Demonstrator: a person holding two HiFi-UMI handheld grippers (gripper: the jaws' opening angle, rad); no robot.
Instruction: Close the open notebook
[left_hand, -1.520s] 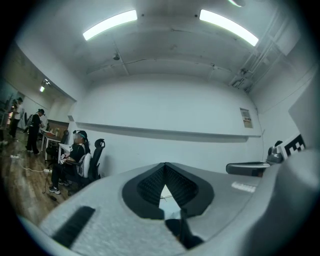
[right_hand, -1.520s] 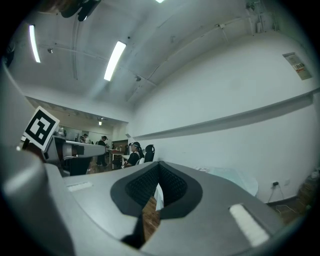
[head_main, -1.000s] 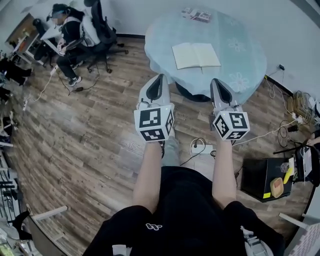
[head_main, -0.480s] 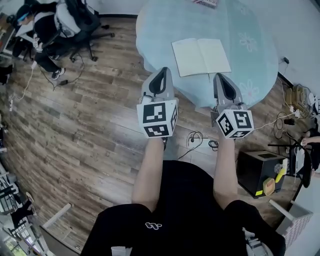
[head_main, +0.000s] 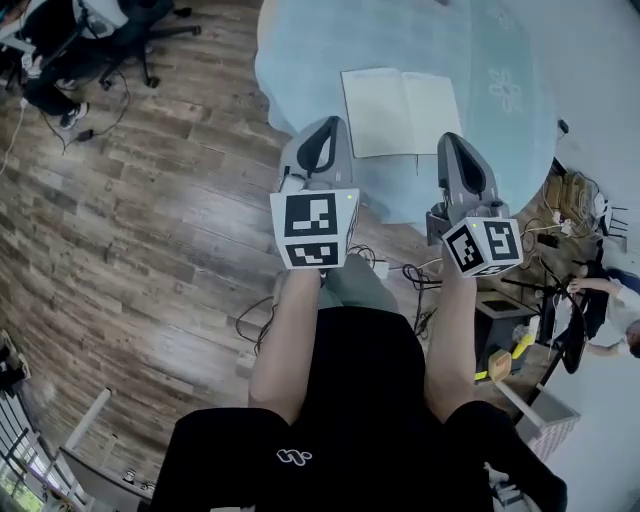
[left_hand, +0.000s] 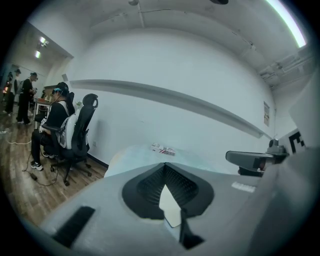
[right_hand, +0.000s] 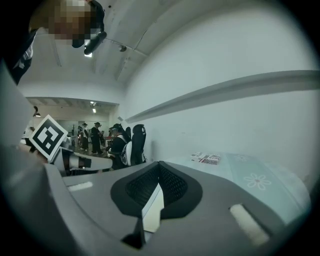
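Observation:
The open notebook (head_main: 402, 112) lies flat with its pale pages up on a round table under a light blue cloth (head_main: 300, 60). Both grippers are held side by side just short of it, with their tips over the table's near edge. My left gripper (head_main: 322, 135) points at the notebook's lower left corner and my right gripper (head_main: 455, 150) at its lower right. In the left gripper view the left gripper (left_hand: 165, 166) has its jaws closed together, with nothing in them. The right gripper (right_hand: 159, 164) looks the same in the right gripper view, shut and empty.
A small printed box (left_hand: 163, 149) lies at the table's far side near the white wall. Left of the table a person sits in an office chair (left_hand: 82, 130). Cables (head_main: 420, 275) and a black box (head_main: 500, 320) lie on the wooden floor by my legs.
Both grippers have moved forward from over the floor to the table's near edge. The notebook has come closer. The jaws have stayed shut.

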